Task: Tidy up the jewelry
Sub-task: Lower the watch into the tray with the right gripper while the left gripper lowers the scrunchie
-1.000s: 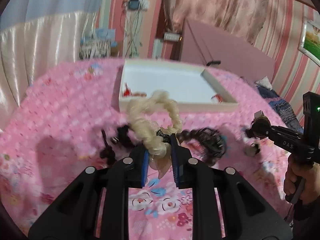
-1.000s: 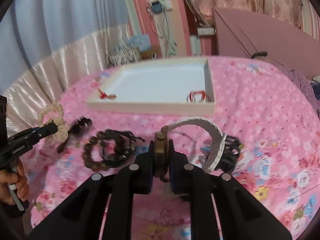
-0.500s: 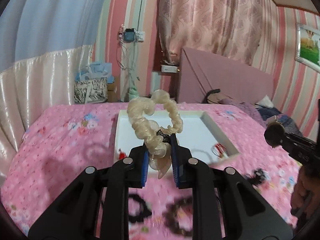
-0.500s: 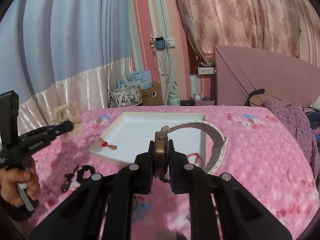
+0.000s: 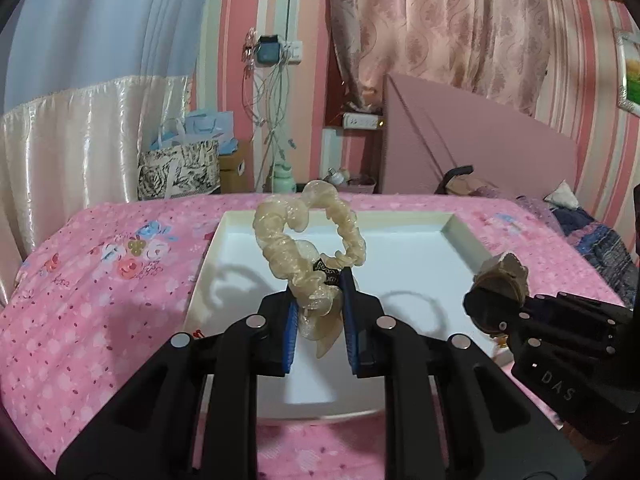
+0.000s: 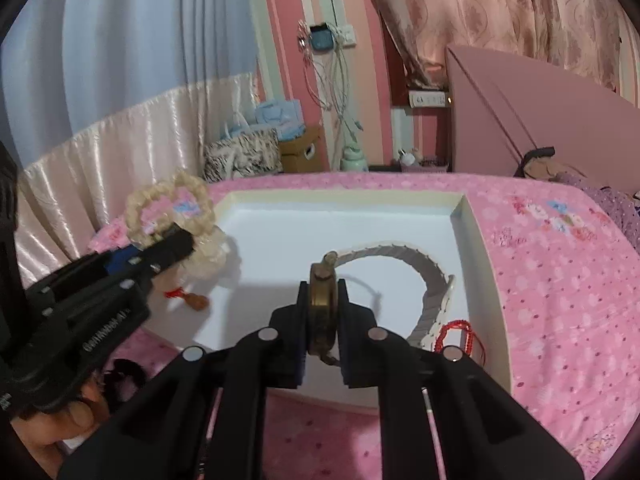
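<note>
I have two grippers in view. My left gripper (image 5: 318, 308) is clamped on one cream scrunchie (image 5: 308, 244), whose loop stands up at 12 o'clock from the blue pads and hangs in the air over the white tray (image 5: 404, 264). In the right wrist view the same scrunchie (image 6: 172, 208) shows at about 9 o'clock, pinched in the left gripper (image 6: 176, 242) over the tray's left edge.

My right gripper (image 6: 323, 312) is closed on one watch (image 6: 322, 308), holding the brass-coloured case edge-on between the jaws. Its pale grey band (image 6: 416, 276) curves away toward 1 o'clock and comes down toward the tray floor near the right wall; I cannot tell whether it touches. From the left wrist view the right gripper (image 5: 494, 296) sits at 3 o'clock, with the watch (image 5: 502, 276) at its tip above the tray's right side.

There is one tray (image 6: 360, 196), lying on a pink flowered bedcover (image 6: 560, 280). I count two small red pieces inside it: one red-corded charm (image 6: 190, 298) at about 9 o'clock, near the left wall, and one red string bracelet (image 6: 456, 336) at about 4 o'clock, just beside the right wall and close to the end of the watch band. One dark item (image 6: 124, 376) lies on the bedcover outside the tray at 8 o'clock, too blurred to identify. My left hand (image 6: 60, 428) grips the handle at the lower left.
</note>
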`<state>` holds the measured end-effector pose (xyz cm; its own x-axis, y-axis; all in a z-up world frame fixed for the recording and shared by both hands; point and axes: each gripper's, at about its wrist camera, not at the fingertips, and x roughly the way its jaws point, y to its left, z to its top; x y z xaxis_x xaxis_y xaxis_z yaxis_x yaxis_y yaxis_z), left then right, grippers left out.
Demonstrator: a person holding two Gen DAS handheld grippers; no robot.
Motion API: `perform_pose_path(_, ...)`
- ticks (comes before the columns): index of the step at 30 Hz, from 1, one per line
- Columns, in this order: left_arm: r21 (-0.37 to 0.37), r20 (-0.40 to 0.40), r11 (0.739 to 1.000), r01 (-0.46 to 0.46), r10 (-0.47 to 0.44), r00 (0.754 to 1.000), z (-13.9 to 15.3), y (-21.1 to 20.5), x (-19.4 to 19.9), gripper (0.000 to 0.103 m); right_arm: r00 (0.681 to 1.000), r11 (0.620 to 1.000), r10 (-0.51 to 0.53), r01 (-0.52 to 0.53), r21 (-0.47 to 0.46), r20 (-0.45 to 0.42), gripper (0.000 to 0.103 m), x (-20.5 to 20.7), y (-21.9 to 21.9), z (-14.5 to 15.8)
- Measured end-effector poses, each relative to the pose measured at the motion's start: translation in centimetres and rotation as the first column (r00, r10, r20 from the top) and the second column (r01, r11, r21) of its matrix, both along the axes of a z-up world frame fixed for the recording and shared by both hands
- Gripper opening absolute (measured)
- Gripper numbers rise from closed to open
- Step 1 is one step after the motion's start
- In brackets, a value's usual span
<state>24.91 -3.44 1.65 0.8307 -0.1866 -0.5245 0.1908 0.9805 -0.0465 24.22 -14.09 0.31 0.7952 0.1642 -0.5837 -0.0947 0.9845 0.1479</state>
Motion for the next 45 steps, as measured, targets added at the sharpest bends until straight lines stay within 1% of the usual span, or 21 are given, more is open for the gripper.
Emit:
perform_pose_path(4,0.007,-0.035,1.000,0.005,-0.005,0.999,-1.4,-0.1,0.7,0.018,0.999,0.999,-0.039,0.039,-0.002,-0.038,0.012,0.7,-1.1,-1.7)
perform_pose_path(6,0.016,-0.040,1.000,0.007,-0.007,0.999,-1.8,-0.6,0.8,0.018,0.999,0.999,-0.034,0.035,0.008,-0.034,0.012,0.6,-1.1,-1.7)
perform_pose_path(8,0.036,-0.046,0.999,0.018,-0.017,0.999,-2.2,-1.1,0.6,0.018,0.999,1.000,-0.025,0.025,-0.019,-0.025,0.012,0.8,-0.3,-1.8)
perform_pose_path(9,0.042,-0.048,0.999,0.024,-0.022,0.999,-2.3,-1.4,0.6,0.018,1.000,1.000,-0.004,0.003,-0.030,-0.029,0.012,0.9,0.2,-2.0)
perform_pose_path(10,0.057,-0.051,0.998,0.029,-0.027,0.998,-2.4,-1.7,0.6,0.018,0.999,0.999,0.005,-0.007,-0.040,-0.037,0.012,1.1,0.5,-2.3)
perform_pose_path(11,0.067,-0.051,0.997,0.028,-0.024,0.998,-2.5,-1.8,0.6,0.018,0.998,0.997,0.017,-0.021,-0.076,-0.052,0.012,1.4,1.3,-2.8)
perform_pose_path(12,0.067,-0.050,0.997,0.025,-0.022,0.998,-2.5,-1.7,0.5,0.018,0.997,0.995,0.030,-0.036,-0.089,-0.068,0.012,1.6,1.7,-3.0)
perform_pose_path(14,0.064,-0.061,0.998,0.020,-0.016,0.998,-2.6,-1.6,0.7,0.018,0.998,0.996,0.031,-0.036,-0.082,-0.062,0.012,1.5,1.7,-2.9)
perform_pose_path(20,0.036,-0.112,0.999,-0.001,0.005,0.994,-3.2,-0.9,1.5,0.018,0.996,0.998,0.023,-0.029,-0.064,-0.090,0.012,2.0,1.3,-3.1)
perform_pose_path(26,0.042,-0.144,0.999,0.011,-0.005,0.990,-3.5,-1.1,1.8,0.018,0.992,0.998,0.023,-0.029,-0.048,-0.121,0.012,2.5,0.9,-3.5)
perform_pose_path(29,0.034,-0.181,0.999,0.008,-0.001,0.984,-3.9,-1.0,2.4,0.018,0.989,0.998,0.028,-0.035,-0.044,-0.146,0.012,2.9,0.9,-3.8)
perform_pose_path(31,0.033,-0.223,0.999,0.016,-0.008,0.975,-4.4,-0.9,3.0,0.018,0.986,0.998,0.029,-0.037,-0.044,-0.162,0.012,3.1,0.9,-4.1)
perform_pose_path(33,0.029,-0.247,0.999,0.018,-0.011,0.969,-4.8,-0.9,3.4,0.018,0.985,0.998,0.031,-0.039,-0.043,-0.169,0.012,3.1,0.9,-4.3)
perform_pose_path(34,0.022,-0.272,0.999,0.025,-0.018,0.962,-5.2,-0.8,3.7,0.018,0.984,0.998,0.032,-0.040,-0.046,-0.174,0.012,3.1,1.0,-4.3)
perform_pose_path(37,-0.007,-0.300,1.000,0.029,-0.029,0.953,-5.7,-0.6,4.1,0.019,0.983,0.998,0.031,-0.041,-0.050,-0.180,0.012,3.1,1.0,-4.4)
perform_pose_path(42,-0.003,-0.306,1.000,0.030,-0.030,0.952,-5.9,-0.9,4.2,0.020,0.981,0.997,0.032,-0.044,-0.056,-0.192,0.012,3.2,1.0,-4.5)
perform_pose_path(45,-0.015,-0.312,1.000,0.023,-0.026,0.950,-6.0,-0.8,4.3,0.025,0.980,0.998,0.034,-0.045,-0.050,-0.196,0.013,3.3,1.1,-4.5)
